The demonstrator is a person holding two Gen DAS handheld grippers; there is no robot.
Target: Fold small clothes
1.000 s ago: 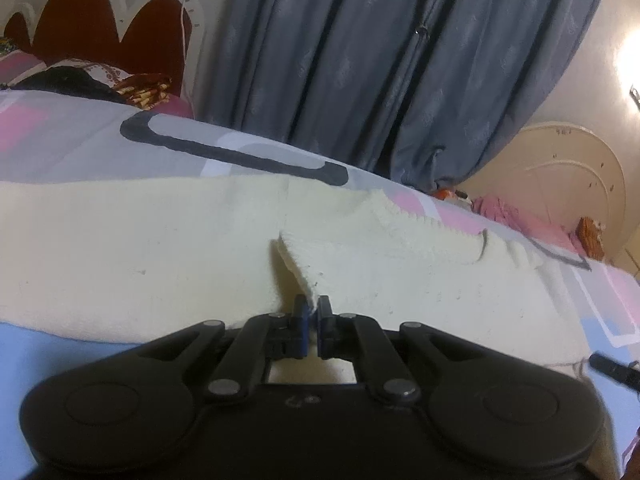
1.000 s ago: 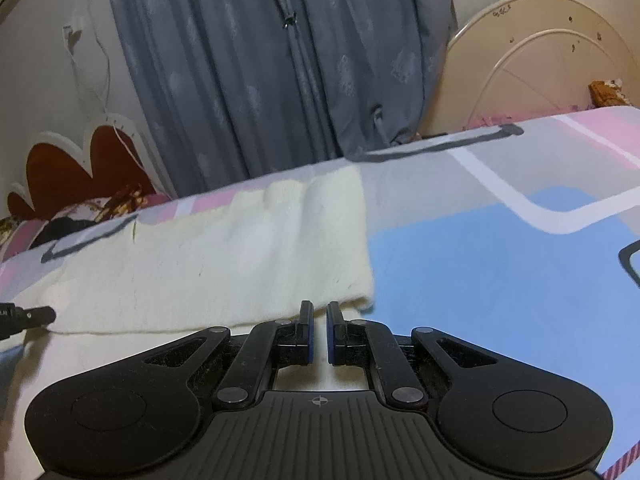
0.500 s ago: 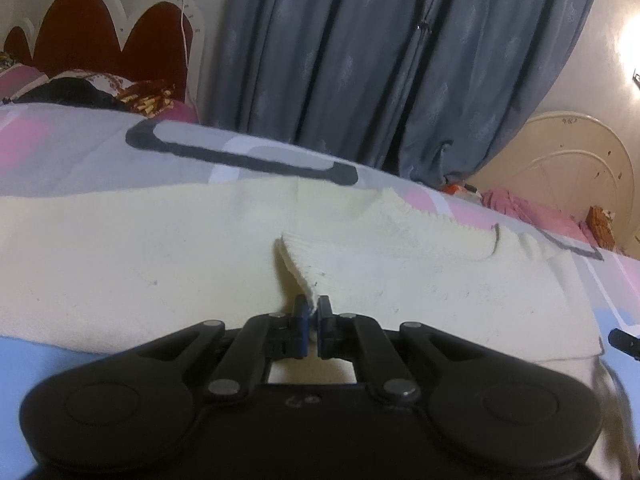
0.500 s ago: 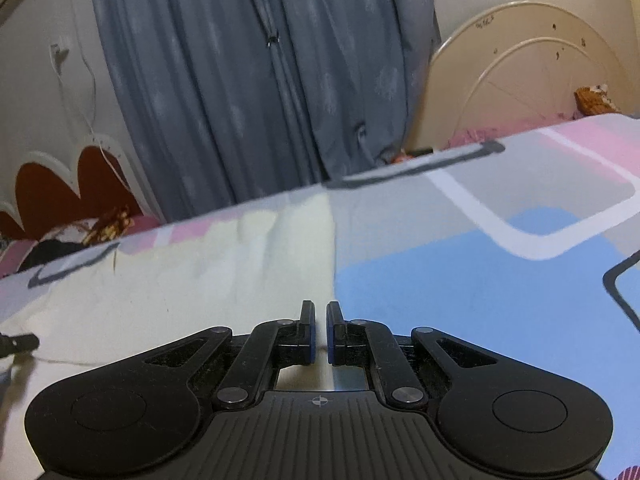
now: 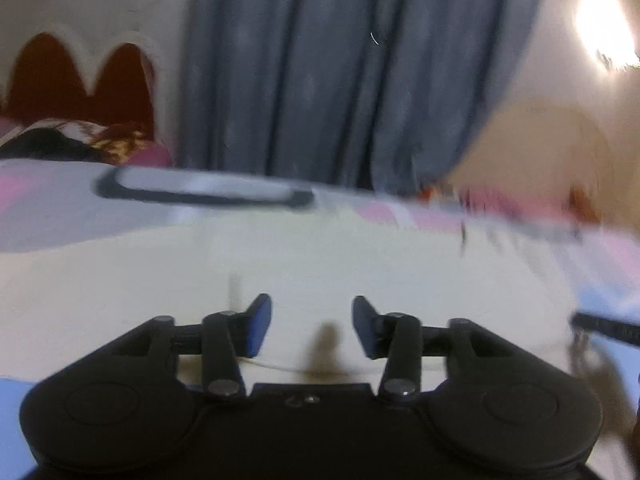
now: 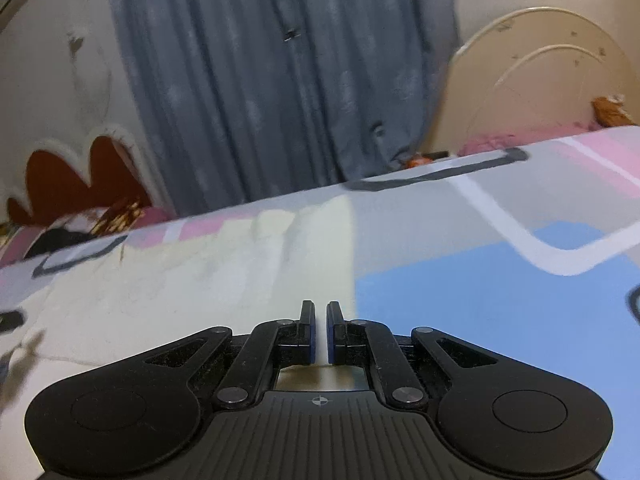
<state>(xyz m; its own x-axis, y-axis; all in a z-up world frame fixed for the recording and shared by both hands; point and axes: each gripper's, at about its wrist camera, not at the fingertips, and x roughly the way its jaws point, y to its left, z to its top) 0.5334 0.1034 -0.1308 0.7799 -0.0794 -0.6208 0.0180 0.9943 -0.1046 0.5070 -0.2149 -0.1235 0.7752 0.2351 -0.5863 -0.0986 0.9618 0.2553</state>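
Note:
A cream knitted garment point(image 5: 320, 264) lies flat on the bed; the left wrist view is blurred by motion. My left gripper point(image 5: 311, 326) is open and empty, just above the cloth's near part. In the right wrist view the same garment point(image 6: 200, 280) spreads to the left, its right edge running up from the fingers. My right gripper point(image 6: 321, 330) has its jaws nearly together with a thin gap over the cloth's edge; I cannot tell whether cloth sits between them. The tip of the other gripper point(image 5: 604, 326) shows at the right edge.
The bedsheet point(image 6: 500, 288) has blue, grey, pink and white blocks. A grey curtain point(image 6: 280, 80) hangs behind the bed. A red scalloped headboard point(image 5: 80, 80) and pillows point(image 5: 72, 140) are at the left, a cream round headboard point(image 6: 540, 80) at the right.
My left gripper opened and let go of the folded cloth corner, which now lies flat. The left camera is moving fast. My right gripper stayed nearly shut and shifted slightly.

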